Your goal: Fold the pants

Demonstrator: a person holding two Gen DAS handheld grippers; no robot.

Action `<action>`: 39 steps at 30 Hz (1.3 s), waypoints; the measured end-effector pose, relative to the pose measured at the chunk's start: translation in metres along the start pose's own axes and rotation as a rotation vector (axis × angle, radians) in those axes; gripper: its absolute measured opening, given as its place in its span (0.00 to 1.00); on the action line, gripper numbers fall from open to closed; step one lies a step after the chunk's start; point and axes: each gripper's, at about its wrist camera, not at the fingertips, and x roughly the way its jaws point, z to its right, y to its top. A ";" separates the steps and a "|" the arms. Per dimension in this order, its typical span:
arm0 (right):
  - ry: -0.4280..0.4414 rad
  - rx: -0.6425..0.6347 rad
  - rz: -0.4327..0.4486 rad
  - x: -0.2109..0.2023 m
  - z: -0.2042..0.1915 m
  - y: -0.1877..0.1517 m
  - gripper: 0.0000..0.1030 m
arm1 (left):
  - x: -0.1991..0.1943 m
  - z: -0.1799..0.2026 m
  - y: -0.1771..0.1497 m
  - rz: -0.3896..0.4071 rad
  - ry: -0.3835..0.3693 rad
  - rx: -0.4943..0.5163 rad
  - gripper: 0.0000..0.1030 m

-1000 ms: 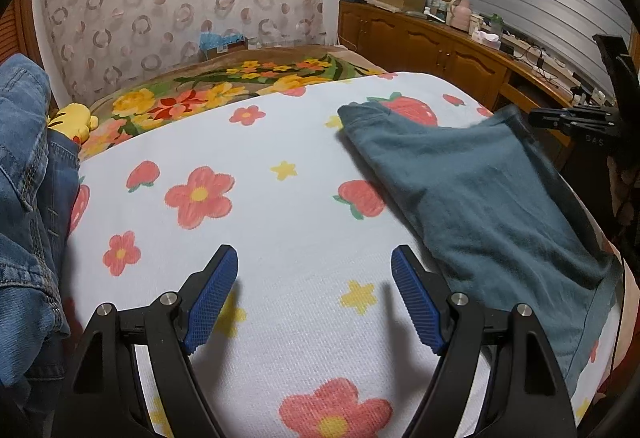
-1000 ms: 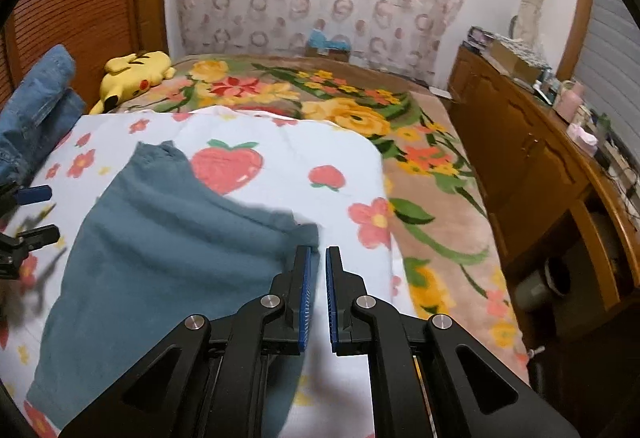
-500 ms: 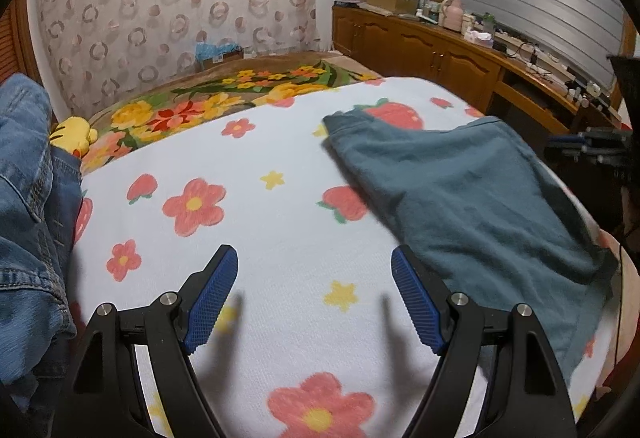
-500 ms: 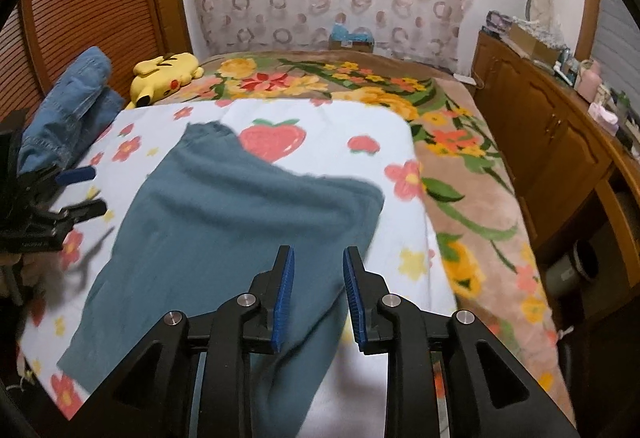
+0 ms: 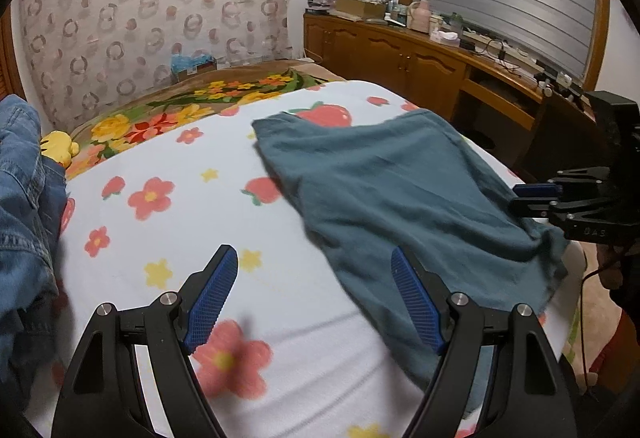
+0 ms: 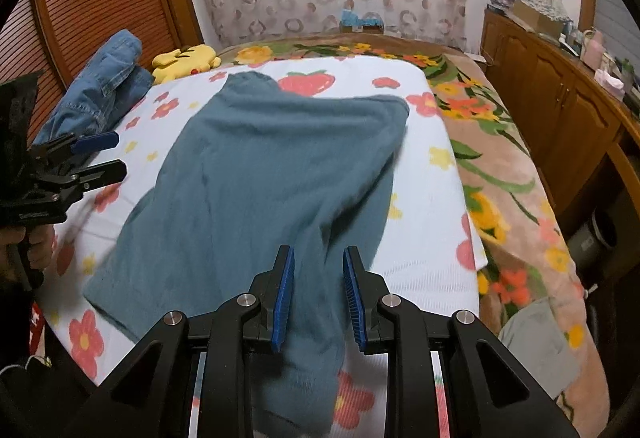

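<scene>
Right wrist view is showing the bed (image 6: 436, 198) with the blue pants (image 6: 272, 166) lying spread out on it. They are looking soft, light and floppy, so an edge or corner is looking like the best spot to pinch. The right gripper (image 6: 316, 294) is hanging just over the near leg, released. The left gripper (image 5: 316, 302) is gaping wide, beside the pants' edge, holding nothing.
</scene>
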 end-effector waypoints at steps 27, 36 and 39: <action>0.027 0.106 0.061 -0.040 -0.006 -0.054 0.34 | -0.020 0.054 -0.057 -0.066 -0.084 -0.019 0.65; 0.045 0.084 0.074 -0.047 -0.012 -0.054 0.18 | -0.019 0.069 -0.063 -0.084 -0.134 0.013 0.34; 0.050 0.072 0.077 -0.052 -0.012 -0.053 0.13 | -0.021 0.071 -0.063 -0.083 -0.144 0.023 0.22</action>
